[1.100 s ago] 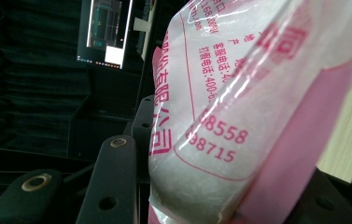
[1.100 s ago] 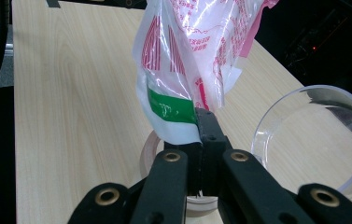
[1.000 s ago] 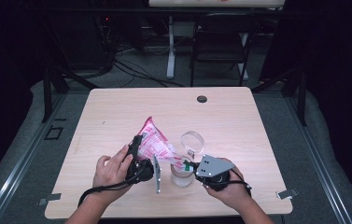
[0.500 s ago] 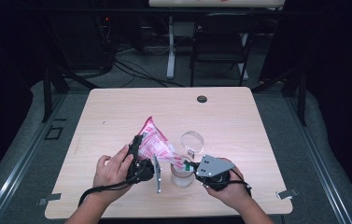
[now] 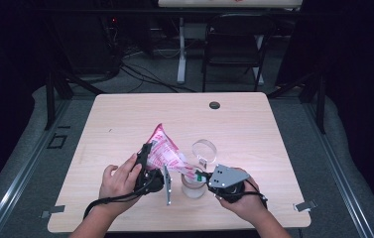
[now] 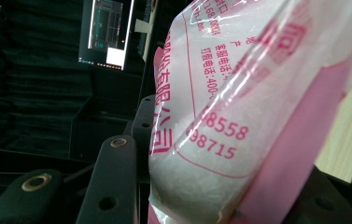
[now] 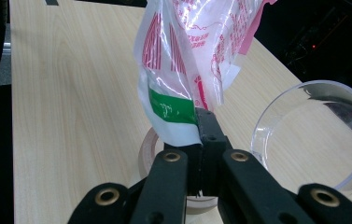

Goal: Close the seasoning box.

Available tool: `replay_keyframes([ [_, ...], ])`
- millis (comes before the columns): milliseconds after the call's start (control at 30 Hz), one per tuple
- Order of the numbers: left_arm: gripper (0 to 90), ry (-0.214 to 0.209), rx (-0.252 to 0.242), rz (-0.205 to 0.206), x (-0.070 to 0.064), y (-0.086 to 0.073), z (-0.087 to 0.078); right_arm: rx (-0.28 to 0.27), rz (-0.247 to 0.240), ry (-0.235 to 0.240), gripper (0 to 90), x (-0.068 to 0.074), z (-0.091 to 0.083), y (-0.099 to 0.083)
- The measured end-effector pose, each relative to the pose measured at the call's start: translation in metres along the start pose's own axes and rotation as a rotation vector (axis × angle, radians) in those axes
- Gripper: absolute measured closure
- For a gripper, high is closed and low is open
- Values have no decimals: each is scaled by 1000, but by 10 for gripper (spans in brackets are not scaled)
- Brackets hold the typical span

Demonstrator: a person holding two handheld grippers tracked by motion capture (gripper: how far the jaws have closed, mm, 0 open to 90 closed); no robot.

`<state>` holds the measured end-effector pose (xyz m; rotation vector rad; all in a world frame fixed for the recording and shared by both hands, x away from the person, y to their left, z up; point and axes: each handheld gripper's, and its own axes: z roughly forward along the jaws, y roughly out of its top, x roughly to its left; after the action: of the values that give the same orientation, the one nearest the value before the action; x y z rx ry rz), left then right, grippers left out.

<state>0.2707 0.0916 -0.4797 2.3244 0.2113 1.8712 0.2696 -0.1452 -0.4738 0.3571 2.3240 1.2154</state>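
One bag (image 5: 167,151), thin clear plastic printed in pink and red, is held tilted above the near middle of the table (image 5: 254,124), its lower corner pointing down at a small jar (image 5: 193,184). White powder or grain is seen packed in its bulging end in the left gripper view (image 6: 201,182). The film is judged soft, crinkly and slippery; the contents are loose and will shift as the tilt changes, so the weight is expected to slide toward the low corner. It is judged light but floppy, and best taken by the flat sealed edges, not by the full belly.

The bulging upper part is clamped between the jaws of the left gripper (image 5: 147,163). The lower corner, by a green label (image 7: 171,108), is pinched flat by the right gripper (image 7: 201,140), its jaws closed tight on the film.

The jar stands directly beneath that corner; what it holds cannot be told. A clear round lid (image 5: 204,150) is seen just beyond the jar, tilted up on edge. A small dark round cap (image 5: 215,105) sits in the table near its far edge, well apart.
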Motion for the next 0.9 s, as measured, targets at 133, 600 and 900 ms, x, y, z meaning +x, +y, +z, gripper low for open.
replay_keyframes([
  [133, 624, -1, 3, -1, 0, 0, 0, 0, 2, 1, 900, 0, 0, 0],
  [600, 624, 5, -7, 1, 1, 1, 0, 0, 2, 1, 900, 0, 0, 0],
  [900, 625, 7, -6, 4, 1, 1, 0, 5, 1, 0, 900, -1, 0, -1],
])
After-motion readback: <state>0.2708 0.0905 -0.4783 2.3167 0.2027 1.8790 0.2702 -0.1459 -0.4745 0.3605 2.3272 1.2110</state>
